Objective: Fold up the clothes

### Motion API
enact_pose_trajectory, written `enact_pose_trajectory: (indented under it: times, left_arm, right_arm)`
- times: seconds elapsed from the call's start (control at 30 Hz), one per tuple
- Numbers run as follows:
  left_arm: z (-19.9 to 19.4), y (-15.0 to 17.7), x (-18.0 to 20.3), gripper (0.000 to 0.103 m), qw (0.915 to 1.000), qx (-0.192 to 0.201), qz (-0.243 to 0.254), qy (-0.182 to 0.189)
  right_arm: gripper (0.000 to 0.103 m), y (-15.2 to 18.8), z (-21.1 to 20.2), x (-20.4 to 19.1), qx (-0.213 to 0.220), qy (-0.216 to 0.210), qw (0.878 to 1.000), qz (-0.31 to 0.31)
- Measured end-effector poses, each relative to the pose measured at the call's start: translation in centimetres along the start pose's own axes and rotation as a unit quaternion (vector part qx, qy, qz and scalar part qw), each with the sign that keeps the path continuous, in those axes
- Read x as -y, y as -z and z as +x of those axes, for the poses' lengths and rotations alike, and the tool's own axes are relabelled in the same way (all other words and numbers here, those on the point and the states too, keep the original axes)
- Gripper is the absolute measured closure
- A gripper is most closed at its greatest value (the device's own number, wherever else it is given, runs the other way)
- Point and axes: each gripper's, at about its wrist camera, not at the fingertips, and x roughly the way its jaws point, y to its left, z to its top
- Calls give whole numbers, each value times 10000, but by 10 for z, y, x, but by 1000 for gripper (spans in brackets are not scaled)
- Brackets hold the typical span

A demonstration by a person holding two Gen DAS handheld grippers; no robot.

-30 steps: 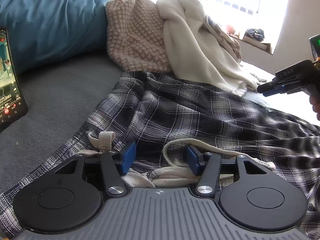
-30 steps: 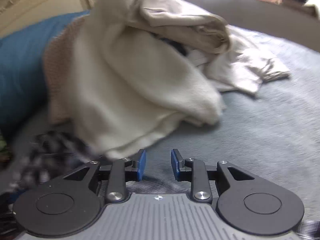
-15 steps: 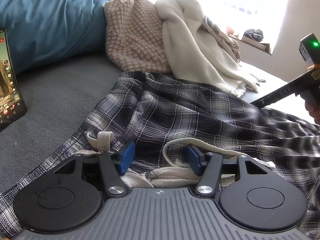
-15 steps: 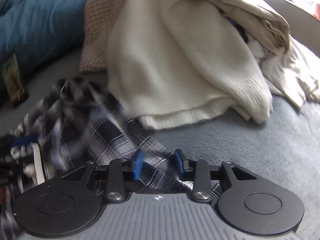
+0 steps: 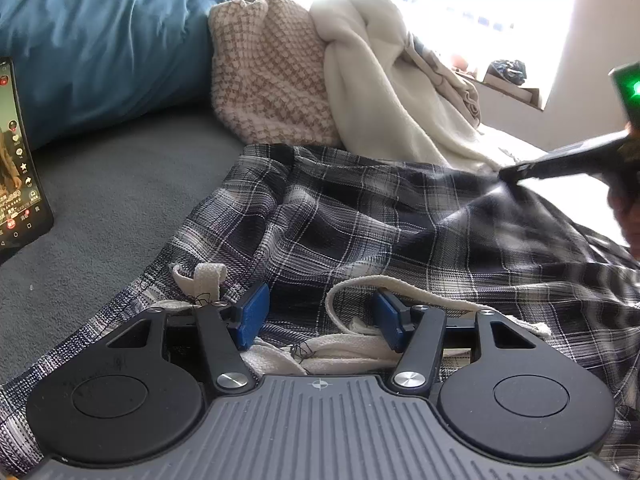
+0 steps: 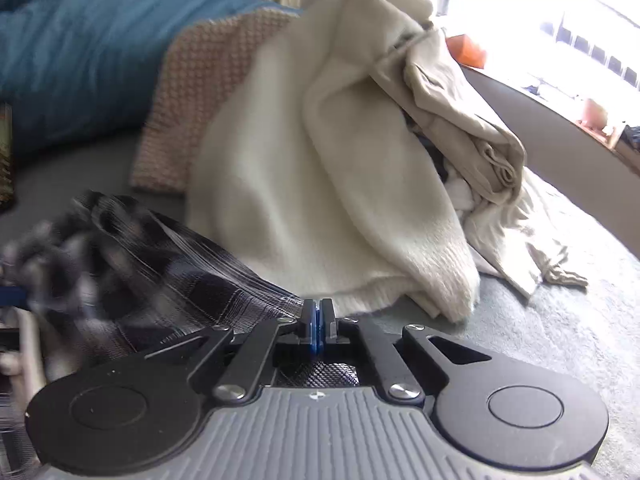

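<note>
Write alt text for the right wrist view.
The right gripper is shut at the edge of a blurred dark plaid garment on a grey bed; whether it pinches the cloth is unclear. Behind lie a cream sweater, a beige knit and a blue pillow.

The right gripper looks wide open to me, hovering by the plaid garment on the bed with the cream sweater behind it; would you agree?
Not quite: the right gripper is shut, not wide open. The right wrist view shows its blue pads pressed together, with the plaid garment running in under them, so it appears pinched there. The rest holds: the garment lies on the bed and the cream sweater is behind it.
</note>
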Motion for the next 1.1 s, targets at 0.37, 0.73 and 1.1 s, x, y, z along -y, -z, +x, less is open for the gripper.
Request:
enact_pose_trajectory:
  times: [0.37,0.73,1.1]
  left_arm:
    - [0,1,2,45,10000,17,24,-14]
    - [-1,1,-4,45,9998,69,-130,102]
    - [-12,-3,-14,45,9975,319,-604,180]
  right_arm:
    - [98,-15,4,16,34,251,9973,693]
    - [73,-57,3,-77,79,-1420,9885,-519]
    - [100,-60,38,-124,-253,-1149,9824,-1454]
